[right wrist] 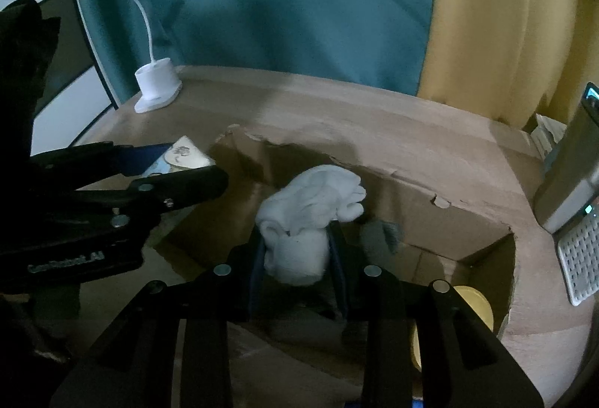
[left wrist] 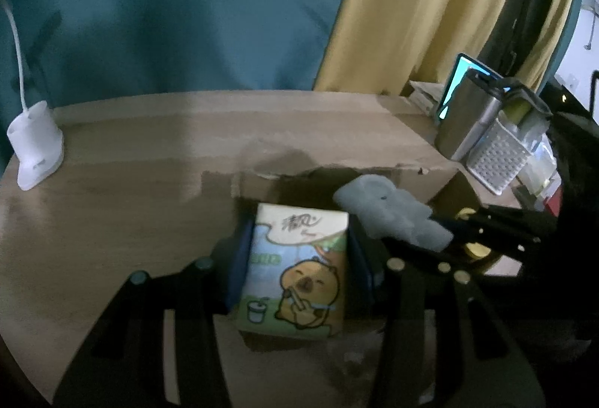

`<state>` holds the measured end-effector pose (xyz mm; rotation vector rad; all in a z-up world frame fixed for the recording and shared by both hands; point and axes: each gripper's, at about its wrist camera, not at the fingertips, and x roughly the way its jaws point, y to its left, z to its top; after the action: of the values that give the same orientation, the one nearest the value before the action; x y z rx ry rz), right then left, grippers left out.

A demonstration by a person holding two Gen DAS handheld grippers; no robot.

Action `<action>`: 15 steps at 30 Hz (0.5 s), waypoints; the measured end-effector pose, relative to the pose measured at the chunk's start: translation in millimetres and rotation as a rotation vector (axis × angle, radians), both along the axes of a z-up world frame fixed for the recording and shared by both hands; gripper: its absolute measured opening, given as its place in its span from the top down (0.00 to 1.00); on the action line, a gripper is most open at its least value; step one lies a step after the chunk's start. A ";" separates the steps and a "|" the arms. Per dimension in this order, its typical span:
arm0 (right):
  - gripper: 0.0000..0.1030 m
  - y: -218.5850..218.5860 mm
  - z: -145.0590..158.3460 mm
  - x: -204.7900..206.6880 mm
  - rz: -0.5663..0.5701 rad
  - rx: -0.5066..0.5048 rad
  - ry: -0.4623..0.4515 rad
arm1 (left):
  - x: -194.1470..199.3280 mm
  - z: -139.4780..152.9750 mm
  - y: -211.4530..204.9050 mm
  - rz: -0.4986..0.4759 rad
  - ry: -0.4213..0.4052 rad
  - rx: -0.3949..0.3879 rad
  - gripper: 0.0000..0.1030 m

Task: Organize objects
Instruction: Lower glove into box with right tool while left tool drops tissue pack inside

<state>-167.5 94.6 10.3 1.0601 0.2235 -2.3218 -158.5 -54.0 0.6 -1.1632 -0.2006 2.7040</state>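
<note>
My left gripper [left wrist: 295,273] is shut on a tissue pack [left wrist: 295,273] printed with a cartoon capybara, its blue pads pressing both sides. It hangs over an open cardboard box [left wrist: 337,179]. My right gripper [right wrist: 295,254] is shut on a pale grey plush elephant [right wrist: 310,217], held above the same cardboard box [right wrist: 430,220]. In the left wrist view the plush elephant [left wrist: 389,213] shows just right of the pack, with the right gripper's black fingers behind it. In the right wrist view the left gripper [right wrist: 179,164] and a corner of the tissue pack [right wrist: 187,153] sit at the left.
A white desk lamp [right wrist: 153,85] stands at the table's back left. At the right are a metal container [left wrist: 468,119], a white perforated basket [left wrist: 498,153] and a phone-like screen [left wrist: 460,78]. A yellow roll [right wrist: 471,307] lies inside the box. Teal and yellow curtains hang behind.
</note>
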 end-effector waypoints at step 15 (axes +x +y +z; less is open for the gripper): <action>0.68 5.0 -4.9 -5.2 -0.002 -0.022 -0.032 | -17.6 -10.7 -3.9 0.048 -0.073 0.051 0.45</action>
<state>-172.7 99.7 5.4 1.0855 0.1842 -2.3019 -176.1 -57.9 -10.1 -1.2595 -0.3095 2.6823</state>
